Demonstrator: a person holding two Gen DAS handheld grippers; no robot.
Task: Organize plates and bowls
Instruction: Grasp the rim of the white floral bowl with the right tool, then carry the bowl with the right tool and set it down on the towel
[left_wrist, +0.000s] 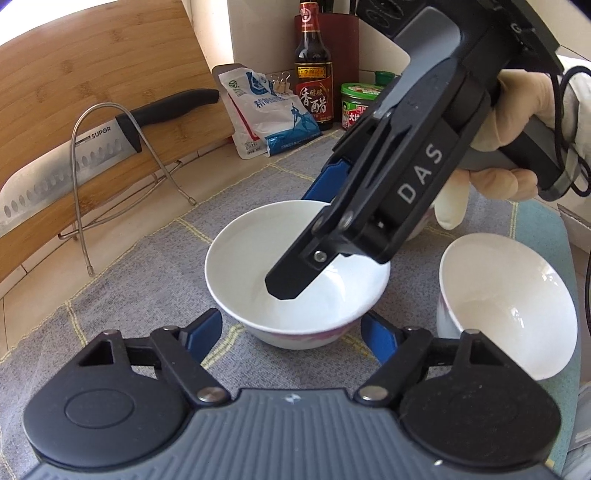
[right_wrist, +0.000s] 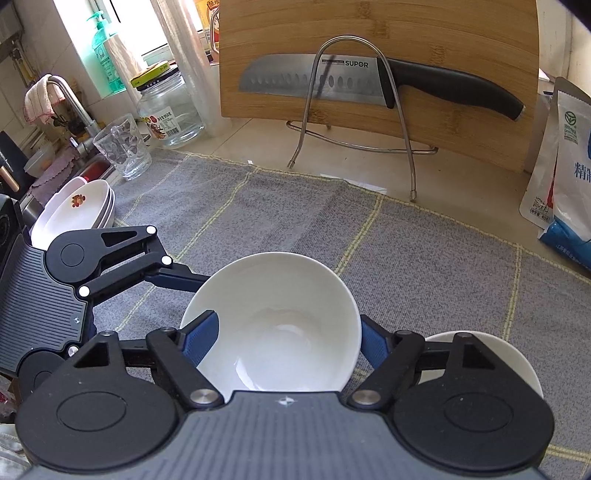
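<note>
A white bowl (left_wrist: 295, 280) (right_wrist: 273, 325) stands on the grey cloth (left_wrist: 147, 266). My left gripper (left_wrist: 291, 325) is open, its blue fingers (left_wrist: 201, 330) on either side of the bowl's near wall, apart from it. My right gripper (right_wrist: 288, 339) is open; one finger reaches inside the bowl and the other lies outside its rim. It shows from the side in the left wrist view (left_wrist: 310, 240). A second white bowl (left_wrist: 509, 306) (right_wrist: 480, 354) sits just to the right. A stack of white plates (right_wrist: 79, 214) lies at the far left.
A cutting board (right_wrist: 376, 74) with a knife (right_wrist: 369, 79) leans in a wire stand (right_wrist: 351, 122) at the back. A salt bag (left_wrist: 266, 110), vinegar bottle (left_wrist: 314, 70), green-lidded jar (left_wrist: 356, 105), drinking glass (right_wrist: 123, 147) and glass jar (right_wrist: 170, 110) line the counter. A sink (right_wrist: 62, 155) is at left.
</note>
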